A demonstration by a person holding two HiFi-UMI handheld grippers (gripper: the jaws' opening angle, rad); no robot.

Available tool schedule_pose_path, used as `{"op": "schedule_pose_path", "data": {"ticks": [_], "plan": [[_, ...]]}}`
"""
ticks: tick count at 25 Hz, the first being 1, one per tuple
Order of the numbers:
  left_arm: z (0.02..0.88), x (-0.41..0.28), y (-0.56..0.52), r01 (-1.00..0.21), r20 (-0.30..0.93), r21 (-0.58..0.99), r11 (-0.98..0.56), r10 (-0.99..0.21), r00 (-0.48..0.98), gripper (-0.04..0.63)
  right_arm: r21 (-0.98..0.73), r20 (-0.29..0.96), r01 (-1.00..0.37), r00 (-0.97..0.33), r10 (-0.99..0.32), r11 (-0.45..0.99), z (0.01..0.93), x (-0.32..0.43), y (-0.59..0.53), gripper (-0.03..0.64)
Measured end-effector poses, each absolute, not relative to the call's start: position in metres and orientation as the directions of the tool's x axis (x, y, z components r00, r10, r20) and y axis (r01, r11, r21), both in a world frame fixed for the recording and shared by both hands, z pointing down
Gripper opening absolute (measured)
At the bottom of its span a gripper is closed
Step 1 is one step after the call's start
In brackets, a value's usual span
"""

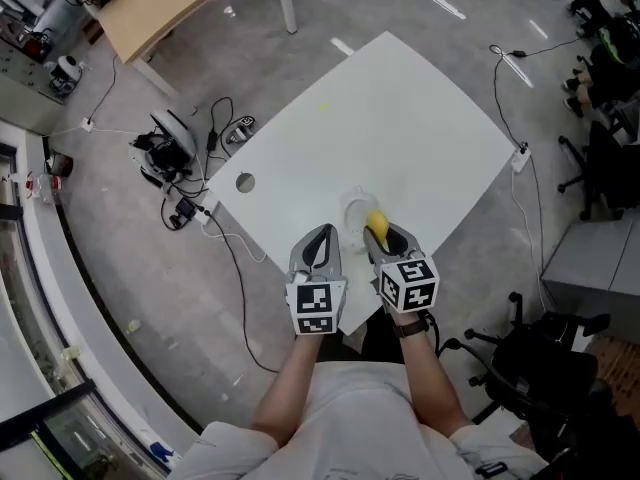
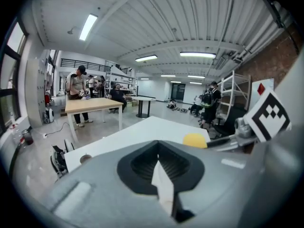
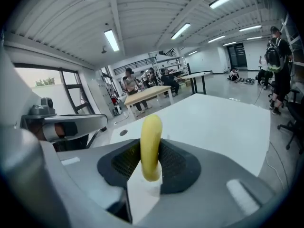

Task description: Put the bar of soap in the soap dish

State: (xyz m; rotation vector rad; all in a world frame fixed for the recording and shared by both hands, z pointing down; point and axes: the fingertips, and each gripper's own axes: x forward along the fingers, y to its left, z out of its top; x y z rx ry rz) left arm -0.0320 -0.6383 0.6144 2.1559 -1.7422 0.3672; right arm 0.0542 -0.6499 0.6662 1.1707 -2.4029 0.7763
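Observation:
In the head view a yellow bar of soap [image 1: 376,227] stands on edge between the jaws of my right gripper [image 1: 387,238], which is shut on it. The bar hangs just over the near right rim of a clear, round soap dish [image 1: 354,208] on the white table [image 1: 400,118]. In the right gripper view the soap [image 3: 151,144] sticks up out of the black pads. My left gripper [image 1: 318,248] is beside the right one, left of the dish, shut with nothing in it. The left gripper view shows the soap [image 2: 195,139] to the right.
A round cable hole [image 1: 245,181] sits near the table's left edge. Cables and a power strip [image 1: 185,208] lie on the floor at left. A wooden table [image 1: 160,8] stands beyond, and office chairs [image 1: 540,358] at right. People [image 2: 76,87] stand far off at a table.

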Motion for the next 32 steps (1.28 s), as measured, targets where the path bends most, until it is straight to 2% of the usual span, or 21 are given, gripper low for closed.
{"op": "schedule_pose_path", "data": {"ticks": [10,21,27,29,32], "plan": [[0.662,-0.043,-0.632,-0.988,0.499,0.113,-0.103,-0.854,0.146,0.0,-0.403,0.545,-0.7,-0.701,-0.459,0.59,0.719,0.025,-0.657,0.117],[0.678,-0.056,-0.624,-0.994,0.541,0.109,-0.033,-0.836,0.087,0.0,-0.481,0.605,-0.679,-0.715,-0.351,0.554,0.755,0.014,-0.663,0.118],[0.674,-0.053,-0.626,-0.994,0.533,0.107,-0.032,-0.842,0.085,0.0,-0.503,0.591,-0.675,-0.724,-0.356,0.539,0.756,0.013,-0.667,0.118],[0.673,-0.052,-0.626,-0.994,0.533,0.107,-0.035,-0.842,0.087,0.0,-0.462,0.61,-0.692,-0.702,-0.367,0.556,0.756,0.015,-0.668,0.123],[0.672,-0.053,-0.625,-0.994,0.529,0.103,-0.039,-0.844,0.088,0.0,-0.388,0.632,-0.712,-0.667,-0.394,0.585,0.752,0.022,-0.671,0.163]]}}
